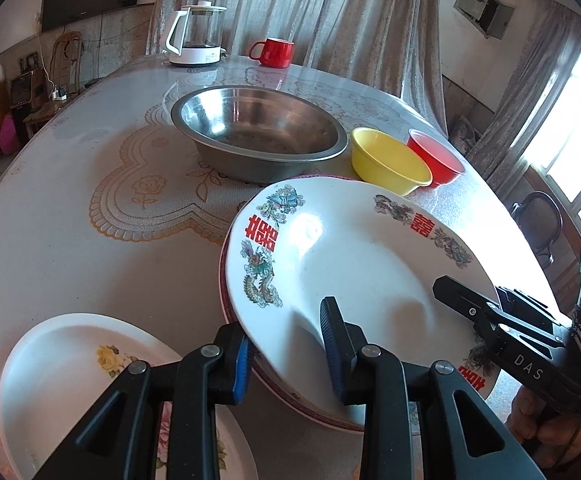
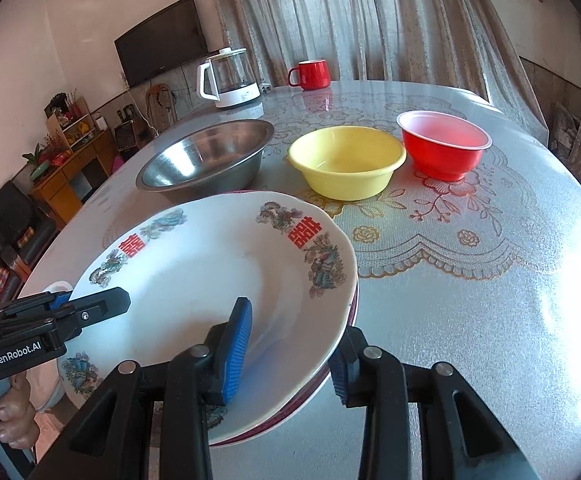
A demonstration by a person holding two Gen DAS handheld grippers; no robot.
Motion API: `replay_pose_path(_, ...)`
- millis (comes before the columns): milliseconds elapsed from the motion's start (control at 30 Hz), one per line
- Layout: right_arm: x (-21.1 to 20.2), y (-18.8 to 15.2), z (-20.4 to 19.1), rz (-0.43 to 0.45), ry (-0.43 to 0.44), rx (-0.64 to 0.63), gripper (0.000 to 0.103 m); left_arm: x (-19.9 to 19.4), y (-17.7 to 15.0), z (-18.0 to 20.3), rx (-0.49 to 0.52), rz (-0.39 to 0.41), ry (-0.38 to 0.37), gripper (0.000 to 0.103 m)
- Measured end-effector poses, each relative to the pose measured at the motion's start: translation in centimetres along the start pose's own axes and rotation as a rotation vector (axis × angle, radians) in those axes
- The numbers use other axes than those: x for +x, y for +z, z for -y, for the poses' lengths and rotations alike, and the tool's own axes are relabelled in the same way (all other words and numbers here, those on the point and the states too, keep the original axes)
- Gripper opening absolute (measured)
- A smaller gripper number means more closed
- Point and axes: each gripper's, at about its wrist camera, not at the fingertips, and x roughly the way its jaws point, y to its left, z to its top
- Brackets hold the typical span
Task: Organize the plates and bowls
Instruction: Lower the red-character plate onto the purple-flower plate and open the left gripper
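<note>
Straddling opposite rims of the white dragon-patterned porcelain plate (image 1: 354, 264) at lower centre: left hand-held gripper (image 1: 286, 354) and right hand-held gripper (image 2: 290, 356), jaws parted, not clamped; probably for level stacking over the red-rimmed plate (image 2: 310, 392) on the worktop (image 2: 470, 280).

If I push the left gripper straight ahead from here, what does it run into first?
The left gripper already straddles the rim of the dragon plate, so that moves first. Beyond it, the steel basin looks next in line, though depth is hard to judge.
</note>
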Motion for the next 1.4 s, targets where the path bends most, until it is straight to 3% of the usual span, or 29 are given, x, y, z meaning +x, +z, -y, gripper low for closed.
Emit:
replay_pose_path(367,-1.7,-0.8,0.0,0.017,0.011,0.0,0.037,-0.8,-0.6,-0.4,-0.016,0.009,-0.03,0.032)
replay_pose_path(533,-1.8,-1.4,-0.2,-0.004,-0.066,-0.043,0.038,-1.6,-1.1,0.4,0.009,-0.003,-0.013,0.031)
replay_pose_path(800,-2.9,-2.0,0.4,0.005,-0.04,-0.035,0.039,-2.3,-1.5,0.5,0.008,0.0,-0.021,0.031)
replay_pose_path(900,-2.9,-2.2,-0.1,0.013,-0.061,-0.084,0.038,-2.7,-1.5,0.3,0.008,0.007,0.007,0.037)
replay_pose_path(1400,-2.9,-2.3,-2.3,0.023,-0.133,-0.201,0.037,-2.8,-1.9,0.3,0.002,0.014,0.011,0.037)
